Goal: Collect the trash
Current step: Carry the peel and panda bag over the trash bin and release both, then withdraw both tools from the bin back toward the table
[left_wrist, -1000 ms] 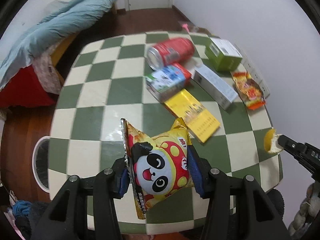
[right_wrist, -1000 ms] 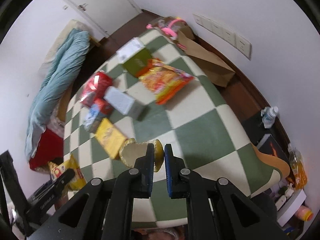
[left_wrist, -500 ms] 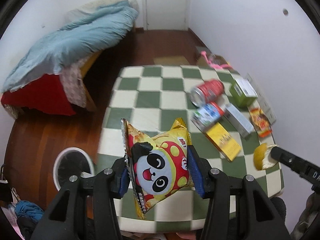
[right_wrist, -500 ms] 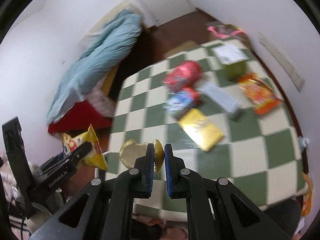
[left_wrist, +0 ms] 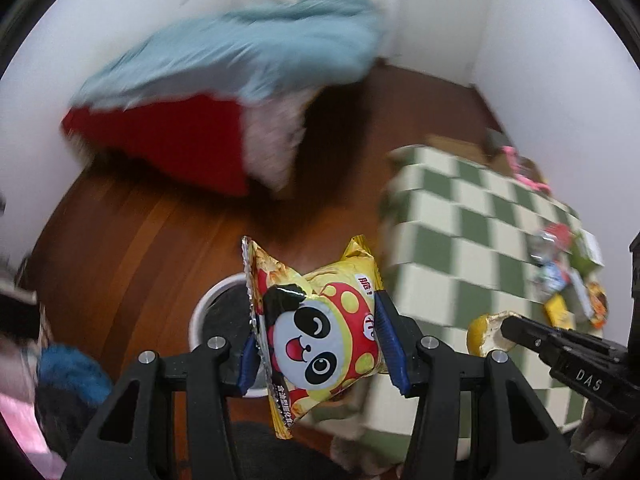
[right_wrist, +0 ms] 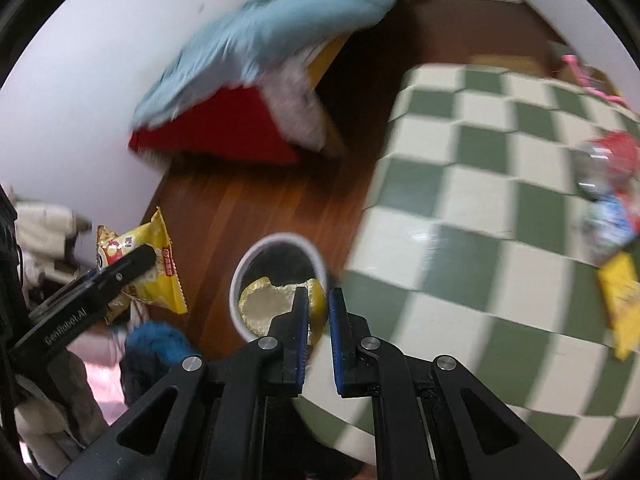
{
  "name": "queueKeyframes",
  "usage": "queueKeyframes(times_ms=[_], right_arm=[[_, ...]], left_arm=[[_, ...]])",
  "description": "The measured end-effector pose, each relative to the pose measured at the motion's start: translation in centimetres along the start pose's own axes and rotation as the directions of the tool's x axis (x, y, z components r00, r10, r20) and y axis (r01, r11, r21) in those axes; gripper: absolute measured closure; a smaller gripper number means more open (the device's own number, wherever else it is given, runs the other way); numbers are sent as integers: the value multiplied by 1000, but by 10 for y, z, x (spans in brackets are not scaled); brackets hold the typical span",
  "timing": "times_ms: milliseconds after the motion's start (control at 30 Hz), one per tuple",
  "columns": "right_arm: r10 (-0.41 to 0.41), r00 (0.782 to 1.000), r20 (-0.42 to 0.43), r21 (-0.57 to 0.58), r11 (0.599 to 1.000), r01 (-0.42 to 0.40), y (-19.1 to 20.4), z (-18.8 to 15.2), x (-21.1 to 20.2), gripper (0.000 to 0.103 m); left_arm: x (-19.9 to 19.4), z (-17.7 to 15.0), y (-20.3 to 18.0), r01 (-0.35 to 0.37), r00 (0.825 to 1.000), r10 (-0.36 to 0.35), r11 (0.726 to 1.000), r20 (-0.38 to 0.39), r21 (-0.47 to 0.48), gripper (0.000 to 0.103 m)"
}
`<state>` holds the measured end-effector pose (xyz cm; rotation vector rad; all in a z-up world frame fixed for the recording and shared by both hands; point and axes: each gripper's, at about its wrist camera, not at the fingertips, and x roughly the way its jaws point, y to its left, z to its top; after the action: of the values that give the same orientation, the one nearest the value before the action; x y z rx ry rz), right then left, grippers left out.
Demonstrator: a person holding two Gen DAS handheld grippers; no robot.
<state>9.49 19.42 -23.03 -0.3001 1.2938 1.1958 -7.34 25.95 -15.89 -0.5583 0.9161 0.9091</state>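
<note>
The green-and-cream checkered table lies ahead and to the right of both grippers, with a blurred cluster of remaining litter, including a red can and a yellow packet, at its far right side. The white round waste bin with a dark liner stands on the brown wooden floor directly ahead of the right gripper and just behind the left gripper. The left gripper is clenched across the yellow foil snack bag printed with a panda face, the bag standing upright between the blue pads, partly overlapping the bin opening in that view. The right gripper is clamped on a piece of yellow citrus peel, pale pith facing the camera, which lines up with the bin mouth. Both items appear staged for release. Risks: true height and overlap above the bin cannot be confirmed from these views, so a release now could drop either item onto the floor or rim. The light foil bag may drift or catch on the pad when freed. The moist peel may cling to a pad. With both grippers converging on one opening, contact between them is possible.
</note>
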Motion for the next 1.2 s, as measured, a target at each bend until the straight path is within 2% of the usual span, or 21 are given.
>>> queueKeyframes(times_ms=[167, 400, 467, 533, 567, 600, 667, 733, 833, 933, 1067, 1200], right_arm=[[-27, 991, -133, -77, 997, 16, 48, 10, 91, 93], [-103, 964, -246, -129, 989, 73, 78, 32, 198, 92], [-114, 949, -293, -118, 990, 82, 78, 38, 224, 91], [-126, 929, -347, -109, 990, 94, 75, 41, 248, 85], [-144, 922, -360, -115, 987, 109, 72, 40, 256, 79], [-157, 918, -363, -120, 985, 121, 70, 40, 262, 73], [-183, 909, -373, -138, 980, 141, 65, 39, 269, 26], [-189, 902, -387, -150, 979, 140, 62, 33, 270, 8], [-241, 888, -391, -202, 964, 173, 63, 25, 270, 4], [-294, 882, -370, -270, 942, 200, 69, 19, 261, 2], [-332, 884, -329, -328, 918, 223, 81, 13, 248, 1], [-324, 892, -315, -324, 920, 220, 86, 11, 232, 1]], left_arm=[[55, -13, 84, -30, 991, 9, 988, -134, -152, 56], [124, -36, 148, -33, 957, -58, 951, -285, -306, 53], [135, -39, 159, -28, 950, -78, 942, -302, -334, 43], [139, -43, 167, -31, 952, -83, 932, -295, -361, 7], [141, -43, 170, -29, 952, -88, 928, -295, -371, 3], [142, -44, 172, -37, 950, -84, 926, -301, -376, 3], [142, -44, 177, -66, 949, -57, 927, -310, -370, 3], [139, -45, 182, -103, 951, -9, 934, -308, -343, 3], [133, -47, 183, -178, 951, 85, 936, -297, -302, 3], [130, -49, 183, -243, 942, 160, 932, -294, -270, 3], [125, -51, 179, -281, 935, 206, 927, -287, -248, 3], [118, -52, 173, -286, 935, 216, 929, -282, -234, 3]])
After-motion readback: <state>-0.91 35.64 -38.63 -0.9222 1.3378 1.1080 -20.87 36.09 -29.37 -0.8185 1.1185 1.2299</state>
